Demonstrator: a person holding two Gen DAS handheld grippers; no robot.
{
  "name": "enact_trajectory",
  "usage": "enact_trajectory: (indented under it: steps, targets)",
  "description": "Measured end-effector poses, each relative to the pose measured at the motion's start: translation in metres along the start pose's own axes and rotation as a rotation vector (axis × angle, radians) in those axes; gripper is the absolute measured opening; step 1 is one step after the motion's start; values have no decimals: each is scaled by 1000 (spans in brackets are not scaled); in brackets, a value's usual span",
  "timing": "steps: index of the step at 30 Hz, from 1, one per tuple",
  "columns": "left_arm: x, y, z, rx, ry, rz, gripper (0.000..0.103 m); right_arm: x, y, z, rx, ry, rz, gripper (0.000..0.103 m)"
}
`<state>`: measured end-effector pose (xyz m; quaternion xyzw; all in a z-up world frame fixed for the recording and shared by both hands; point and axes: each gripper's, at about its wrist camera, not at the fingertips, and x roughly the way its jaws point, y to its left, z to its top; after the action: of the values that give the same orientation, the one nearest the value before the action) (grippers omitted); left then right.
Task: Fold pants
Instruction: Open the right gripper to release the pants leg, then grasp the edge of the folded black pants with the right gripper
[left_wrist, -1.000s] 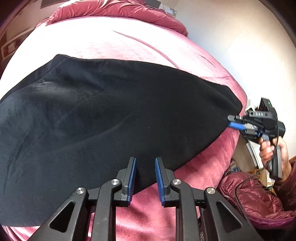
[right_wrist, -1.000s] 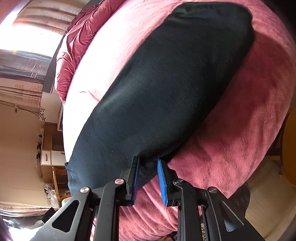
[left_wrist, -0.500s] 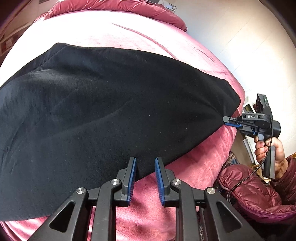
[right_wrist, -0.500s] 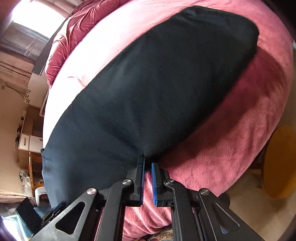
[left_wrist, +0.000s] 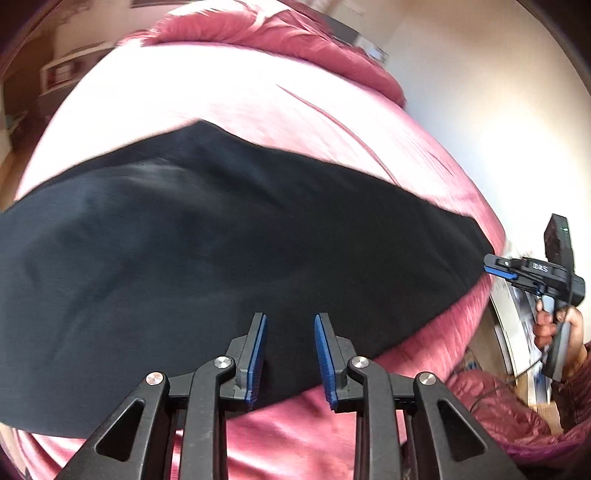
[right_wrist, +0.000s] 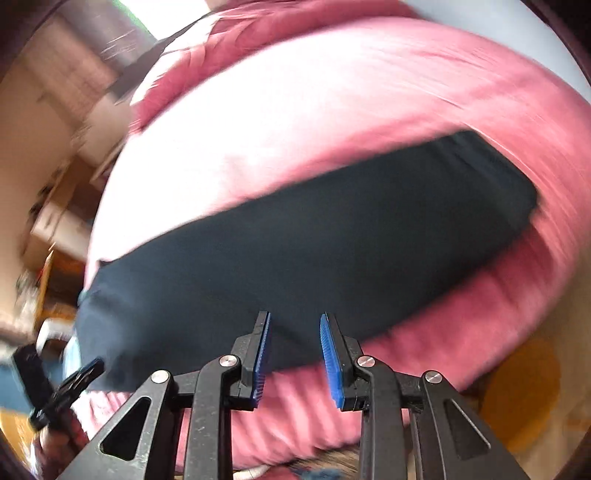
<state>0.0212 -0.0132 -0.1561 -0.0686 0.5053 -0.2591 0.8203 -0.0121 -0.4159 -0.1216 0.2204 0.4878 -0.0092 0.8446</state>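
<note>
- Compared with half a second before, both sets of jaws had gone from narrow to spread wide, and the right gripper had let go of the pants edge it was pinching.
- Left wrist view: the left gripper (left_wrist: 290, 354) sat low over the near edge of the black pants (left_wrist: 221, 258), blue pads well apart, nothing between them but fabric underneath. Released, basically.
- Same view: the pants lay flat in a long dark band across the pink blanket (left_wrist: 221, 99) on the bed, running from the left side of the picture out to the right edge of the mattress.
- Same view, far right: the right gripper (left_wrist: 496, 267) showed up held in the person's hand (left_wrist: 557, 326), its tip just at the end of the pants. Too small there to judge its jaws.
- A rumpled red quilt (left_wrist: 280, 40) was bunched at the far end of the bed.
- Right wrist view (pretty blurry): the right gripper (right_wrist: 295, 354) had its pads wide apart above the near hem, gripping nothing.
- Same view: the pants (right_wrist: 314, 251) stretched across the blanket (right_wrist: 295, 122), and the left gripper (right_wrist: 83, 373) was at the lower left by the other end. Couldn't tell its jaws from that side.
- A yellowish round thing (right_wrist: 521, 391) sat on the floor at lower right, too smeared to name.
</note>
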Motion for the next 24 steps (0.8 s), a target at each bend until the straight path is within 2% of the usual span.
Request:
enact_trajectory:
  steps: [5, 10, 15, 18, 24]
  targets:
    - [-14, 32, 4, -79, -40, 54, 27, 45, 97, 22, -211, 70, 124, 29]
    - [-20, 48, 4, -79, -46, 100, 27, 91, 183, 43, -359, 142, 254, 29]
    - [-24, 63, -2, -97, -45, 117, 27, 138, 241, 72, -425, 219, 323, 29]
    - [-24, 72, -5, -114, -44, 118, 27, 173, 268, 86, -449, 283, 330, 29]
    - [-23, 81, -7, -122, -46, 116, 27, 235, 297, 99, -485, 422, 326, 29]
